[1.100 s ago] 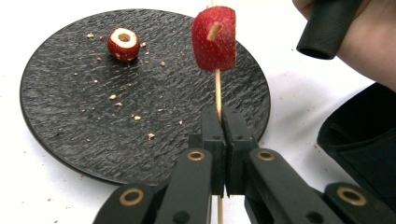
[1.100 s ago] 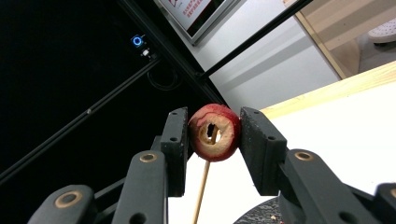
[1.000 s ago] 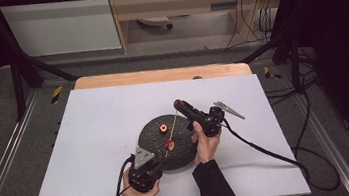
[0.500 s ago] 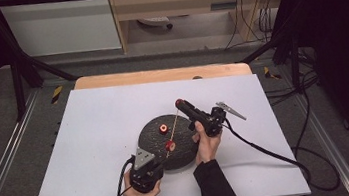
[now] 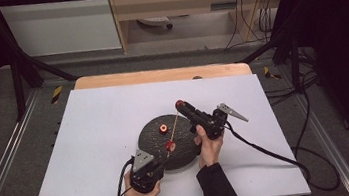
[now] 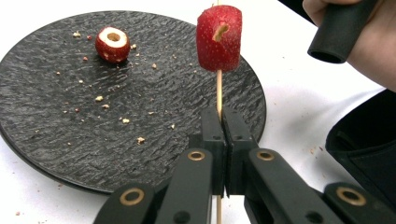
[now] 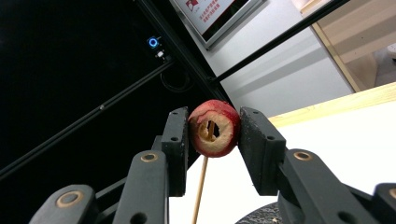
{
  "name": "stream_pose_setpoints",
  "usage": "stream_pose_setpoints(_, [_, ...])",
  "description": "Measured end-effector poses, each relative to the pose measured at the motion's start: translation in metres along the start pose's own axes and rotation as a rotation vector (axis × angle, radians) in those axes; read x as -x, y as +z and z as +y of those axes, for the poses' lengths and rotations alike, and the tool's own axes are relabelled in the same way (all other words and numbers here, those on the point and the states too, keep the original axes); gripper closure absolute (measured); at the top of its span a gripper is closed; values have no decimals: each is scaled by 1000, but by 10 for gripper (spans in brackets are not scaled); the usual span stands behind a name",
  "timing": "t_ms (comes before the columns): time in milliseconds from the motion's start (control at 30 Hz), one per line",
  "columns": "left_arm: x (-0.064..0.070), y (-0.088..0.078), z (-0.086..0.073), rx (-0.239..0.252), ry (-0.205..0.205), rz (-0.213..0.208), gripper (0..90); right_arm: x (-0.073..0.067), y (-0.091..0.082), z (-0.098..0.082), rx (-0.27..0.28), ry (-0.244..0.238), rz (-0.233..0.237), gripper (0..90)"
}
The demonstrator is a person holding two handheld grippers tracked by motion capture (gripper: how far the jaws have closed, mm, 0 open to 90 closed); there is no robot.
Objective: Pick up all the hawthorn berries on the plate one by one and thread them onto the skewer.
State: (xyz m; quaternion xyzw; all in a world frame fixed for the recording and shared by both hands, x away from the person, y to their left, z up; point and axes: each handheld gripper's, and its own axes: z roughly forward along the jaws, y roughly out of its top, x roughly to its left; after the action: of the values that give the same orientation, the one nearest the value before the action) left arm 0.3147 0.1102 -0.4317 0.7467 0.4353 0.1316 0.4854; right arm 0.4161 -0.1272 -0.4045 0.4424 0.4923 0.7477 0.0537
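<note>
High view: a white rectangular worktop (image 5: 102, 137) with a light wooden strip (image 5: 159, 74) along its far edge carries a round black slate plate (image 5: 154, 135) near its middle. Wide bare white surface lies to the left of the plate and beyond it; to the right the room is narrower, and the plate's near rim sits close to the worktop's front edge, where the person's two forearms come in. Metal rails run along both sides of the worktop, dark frame bars cross above it, and a pale cabinet and hanging cables stand behind.

The left gripper (image 6: 223, 122) is pressed together on a thin wooden skewer (image 6: 218, 91), which rises from the jaws over the plate's right rim. A hollowed red fruit slice (image 6: 219, 37) is threaded on that skewer just above the jaws. The right gripper (image 7: 214, 128) pinches a second cored red fruit piece (image 7: 214, 128) on both sides, held up over the plate's far right edge with the skewer's tip showing inside its core hole. A third cored red fruit ring (image 6: 112, 44) lies flat on the plate's far left part, among scattered crumbs.

The skewer's lower end is cut off below the left gripper's jaws, and in the high view its middle is too thin to trace clearly.
</note>
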Motion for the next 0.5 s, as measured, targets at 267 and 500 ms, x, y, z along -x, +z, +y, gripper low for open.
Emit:
stream_pose_setpoints(267, [-5, -3, -2, 13, 34, 25, 888, 1, -6, -3, 15, 10, 24, 648])
stream_pose_setpoints(500, [-4, -5, -4, 31, 84, 36, 889, -5, -10, -4, 36, -17, 60, 651])
